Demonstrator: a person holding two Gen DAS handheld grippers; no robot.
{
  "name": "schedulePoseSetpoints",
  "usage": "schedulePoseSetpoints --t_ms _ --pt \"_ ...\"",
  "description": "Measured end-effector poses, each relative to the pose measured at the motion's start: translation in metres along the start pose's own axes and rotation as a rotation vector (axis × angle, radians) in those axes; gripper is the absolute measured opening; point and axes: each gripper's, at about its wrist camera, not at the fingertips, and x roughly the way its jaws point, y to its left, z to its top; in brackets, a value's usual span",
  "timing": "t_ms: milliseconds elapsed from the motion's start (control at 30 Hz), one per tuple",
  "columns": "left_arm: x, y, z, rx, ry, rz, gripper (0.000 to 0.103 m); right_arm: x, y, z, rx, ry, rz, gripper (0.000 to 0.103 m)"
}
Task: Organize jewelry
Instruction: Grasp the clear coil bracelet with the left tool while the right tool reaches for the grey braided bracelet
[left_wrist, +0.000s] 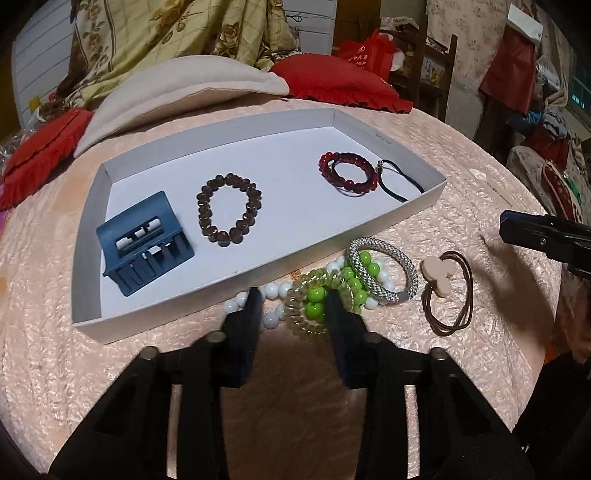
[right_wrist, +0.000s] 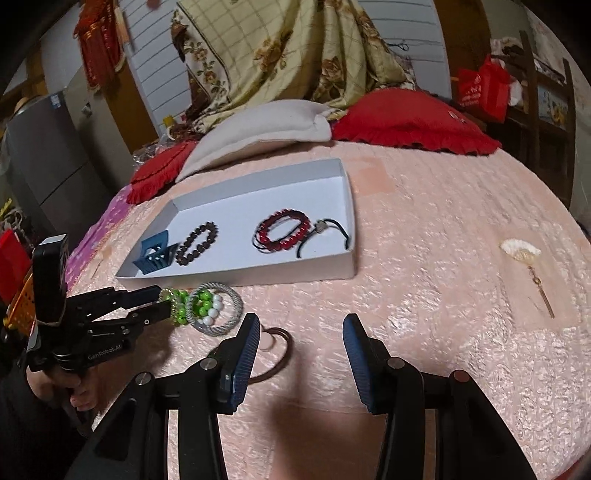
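A white tray (left_wrist: 406, 210) on the pink quilt holds a blue hair claw (left_wrist: 144, 243), a brown bead bracelet (left_wrist: 229, 208) and a red bead bracelet (left_wrist: 349, 173) with a black cord. In front of it lie a clear spiral hair tie (left_wrist: 295, 299), green beads (left_wrist: 351, 275), white beads (left_wrist: 275, 291) and a silver braided bangle (left_wrist: 384, 269) in a pile. My left gripper (left_wrist: 295, 306) is open astride the spiral tie and green beads. A brown hair tie (left_wrist: 452, 291) with a cream charm lies to the right. My right gripper (right_wrist: 301, 321) is open and empty, that hair tie (right_wrist: 282, 343) beside its left finger.
A cream fan-shaped ornament (right_wrist: 521, 251) on a gold pin lies on the quilt at the right. A beige pillow (right_wrist: 258, 129) and red cushions (right_wrist: 413, 122) lie behind the tray. A person's hand (right_wrist: 55, 387) holds the left gripper's handle.
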Motion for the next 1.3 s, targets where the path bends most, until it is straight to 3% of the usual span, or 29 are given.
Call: schedulePoseSetpoints --t_ms 100,433,667,867,967,1133,1300 --pt "-0.003 -0.002 0.0 0.006 -0.009 -0.005 0.009 0.001 -0.002 -0.002 0.001 0.018 0.007 0.045" --pt "-0.025 0.003 -0.005 -0.004 -0.04 -0.052 0.008 0.007 0.004 -0.014 -0.043 0.069 0.014 0.045" --pt "-0.054 0.03 -0.013 -0.09 -0.066 -0.013 0.008 0.01 0.014 -0.015 -0.081 0.08 0.054 0.045" --pt "-0.048 0.042 -0.013 -0.149 -0.029 0.029 0.008 0.016 0.039 -0.018 -0.18 0.093 0.101 0.045" --pt "-0.051 0.04 -0.011 -0.155 -0.043 0.018 0.008 0.018 0.061 -0.01 -0.231 0.033 0.169 0.045" --pt "-0.051 0.04 -0.011 -0.151 -0.036 -0.003 0.008 0.043 0.097 -0.007 -0.341 0.046 0.206 0.045" --pt "-0.053 0.045 -0.013 -0.173 -0.04 -0.023 0.008 0.064 0.117 -0.008 -0.438 0.053 0.173 0.03"
